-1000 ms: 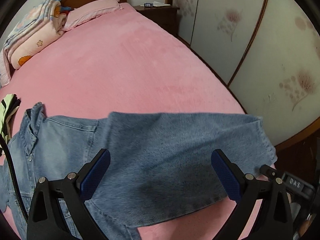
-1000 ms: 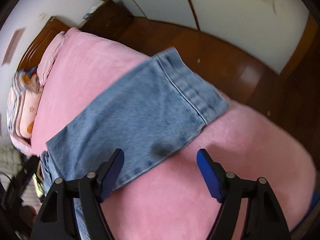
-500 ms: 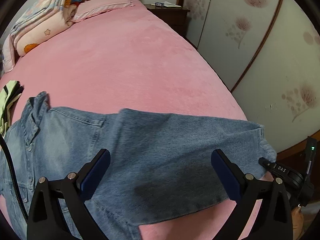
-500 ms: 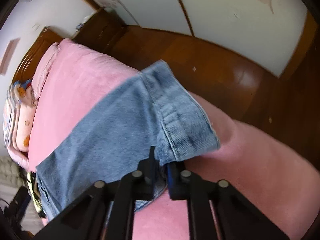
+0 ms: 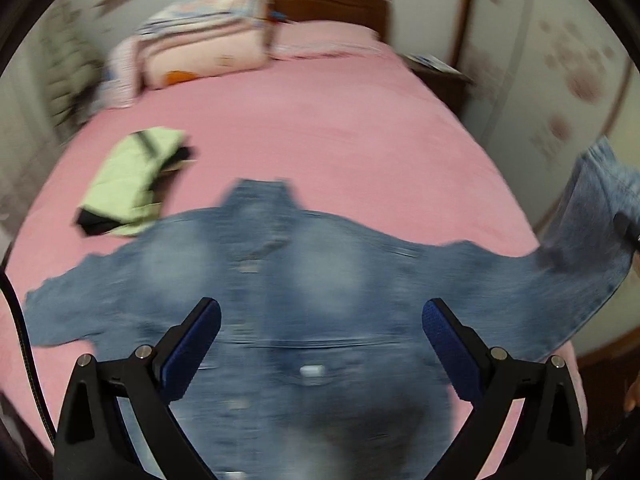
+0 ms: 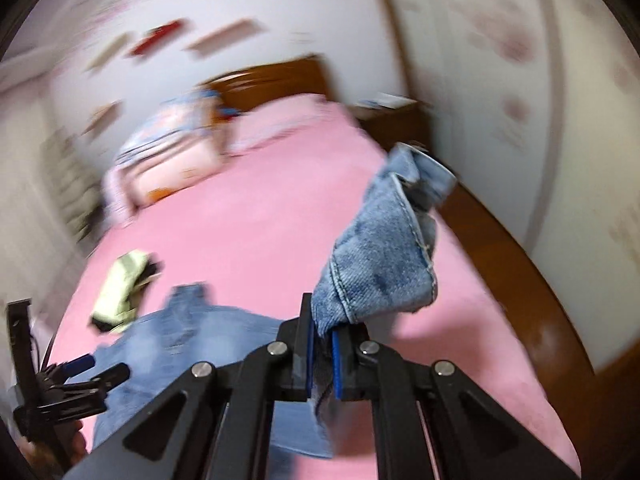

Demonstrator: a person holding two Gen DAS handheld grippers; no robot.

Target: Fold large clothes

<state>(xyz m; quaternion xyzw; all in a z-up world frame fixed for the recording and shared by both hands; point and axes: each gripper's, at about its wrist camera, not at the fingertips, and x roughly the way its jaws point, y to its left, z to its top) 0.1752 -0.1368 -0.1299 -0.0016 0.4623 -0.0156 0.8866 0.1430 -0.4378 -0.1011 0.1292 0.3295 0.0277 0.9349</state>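
A blue denim jacket (image 5: 304, 280) lies spread on the pink bed (image 5: 320, 128), collar pointing away, sleeves out to both sides. My left gripper (image 5: 320, 344) is open and empty, hovering over the jacket's body. My right gripper (image 6: 322, 340) is shut on the cuff of the jacket's right sleeve (image 6: 384, 256) and holds it lifted above the bed. The raised sleeve also shows at the right edge of the left wrist view (image 5: 596, 208). Both views are blurred by motion.
A folded light green and black garment (image 5: 132, 184) lies on the bed left of the collar. Folded bedding and a pillow (image 5: 204, 52) sit by the wooden headboard (image 5: 332, 0). A nightstand (image 5: 436, 72) and patterned wall stand at right; wooden floor (image 6: 512, 264) runs beside the bed.
My right gripper, shut on the sleeve cuff, has lifted it off the bed and swung toward the headboard. My left gripper has swung left, from over the sleeve to the jacket's body.
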